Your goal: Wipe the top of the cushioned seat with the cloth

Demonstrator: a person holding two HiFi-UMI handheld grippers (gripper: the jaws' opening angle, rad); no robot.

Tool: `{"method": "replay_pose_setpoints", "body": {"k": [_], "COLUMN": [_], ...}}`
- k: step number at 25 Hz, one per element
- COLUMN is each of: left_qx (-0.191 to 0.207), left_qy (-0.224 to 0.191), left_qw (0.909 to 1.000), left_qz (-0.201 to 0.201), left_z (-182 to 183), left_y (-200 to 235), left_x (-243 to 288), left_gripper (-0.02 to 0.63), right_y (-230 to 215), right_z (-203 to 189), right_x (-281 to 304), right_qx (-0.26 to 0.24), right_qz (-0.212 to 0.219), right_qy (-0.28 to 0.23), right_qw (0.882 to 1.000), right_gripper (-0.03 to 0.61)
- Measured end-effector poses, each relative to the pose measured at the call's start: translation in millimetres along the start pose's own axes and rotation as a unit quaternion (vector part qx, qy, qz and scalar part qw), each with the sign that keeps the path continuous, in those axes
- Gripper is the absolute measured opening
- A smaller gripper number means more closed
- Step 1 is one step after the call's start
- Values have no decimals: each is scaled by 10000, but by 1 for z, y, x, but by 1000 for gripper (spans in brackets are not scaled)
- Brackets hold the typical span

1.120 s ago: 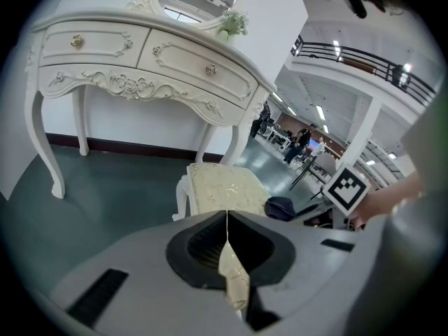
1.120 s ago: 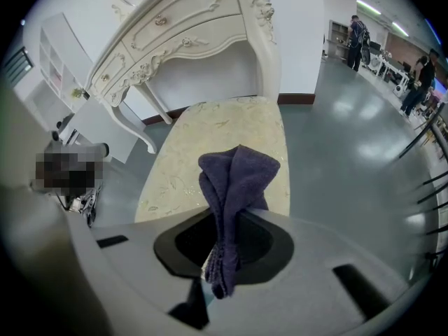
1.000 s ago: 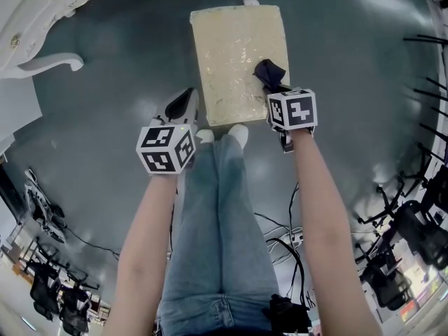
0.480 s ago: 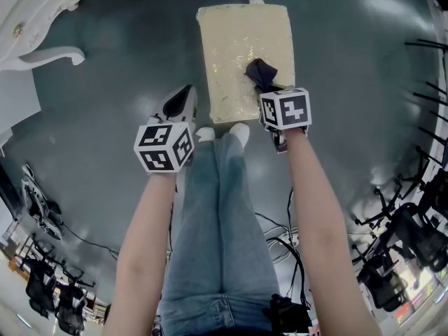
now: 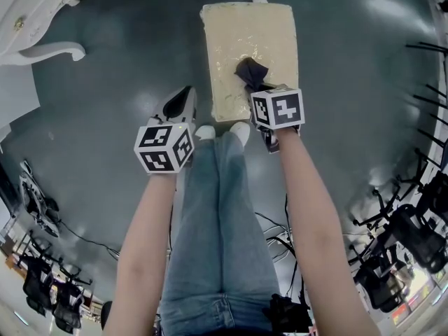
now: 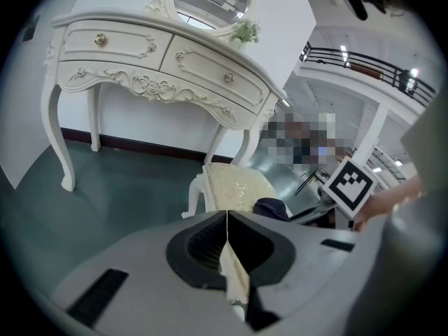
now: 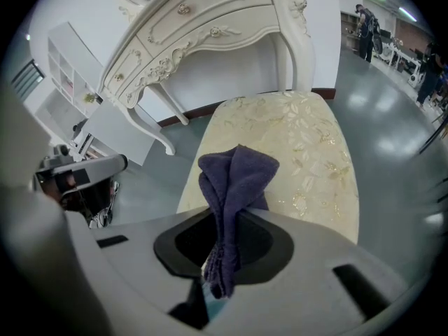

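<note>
Where the head view looks down, the cloth [image 5: 250, 72] sits bunched near the middle of the cushioned seat [image 5: 273, 33], a little toward its near edge. The right gripper [image 5: 257, 84] is just behind it, and the left gripper [image 5: 183, 102] hangs over the floor [image 5: 105, 82] beside the seat's near left corner. Only a narrow fold seems to meet the fabric, so strokes may miss the corners and far edge. Pressing harder could drag the wad out of the pinch or push the seat along the floor, since nothing steadies it.

In the left gripper view, the jaws are pressed together with nothing between them.

In the right gripper view, the jaws are clamped on the cloth's gathered tail, with its loose folds standing ahead over the seat.
</note>
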State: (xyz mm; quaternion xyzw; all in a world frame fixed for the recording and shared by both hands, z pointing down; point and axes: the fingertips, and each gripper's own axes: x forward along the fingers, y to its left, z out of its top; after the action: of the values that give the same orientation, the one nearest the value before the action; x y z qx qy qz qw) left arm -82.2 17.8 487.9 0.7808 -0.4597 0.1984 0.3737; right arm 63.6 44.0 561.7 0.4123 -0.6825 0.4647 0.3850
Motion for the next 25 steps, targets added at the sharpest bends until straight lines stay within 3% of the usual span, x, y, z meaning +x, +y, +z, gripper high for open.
{"method": "replay_pose_setpoints", "body": {"k": [19, 25], "left_qx": [-108, -146], "left_qy": [-45, -48], "left_qw": [9998, 9997], "left_qz": [129, 193], "left_z": [-3, -4], "left_y": [18, 28], "left_x": [-8, -13], "left_gripper": [5, 5], "right_y": [70, 86], "right_z": [14, 17], "right_x": [28, 38], "right_qx": [-18, -92], "right_qz": [619, 613], "right_qy": [40, 72], "right_qw": [9981, 9981], "right_gripper": [44, 45]}}
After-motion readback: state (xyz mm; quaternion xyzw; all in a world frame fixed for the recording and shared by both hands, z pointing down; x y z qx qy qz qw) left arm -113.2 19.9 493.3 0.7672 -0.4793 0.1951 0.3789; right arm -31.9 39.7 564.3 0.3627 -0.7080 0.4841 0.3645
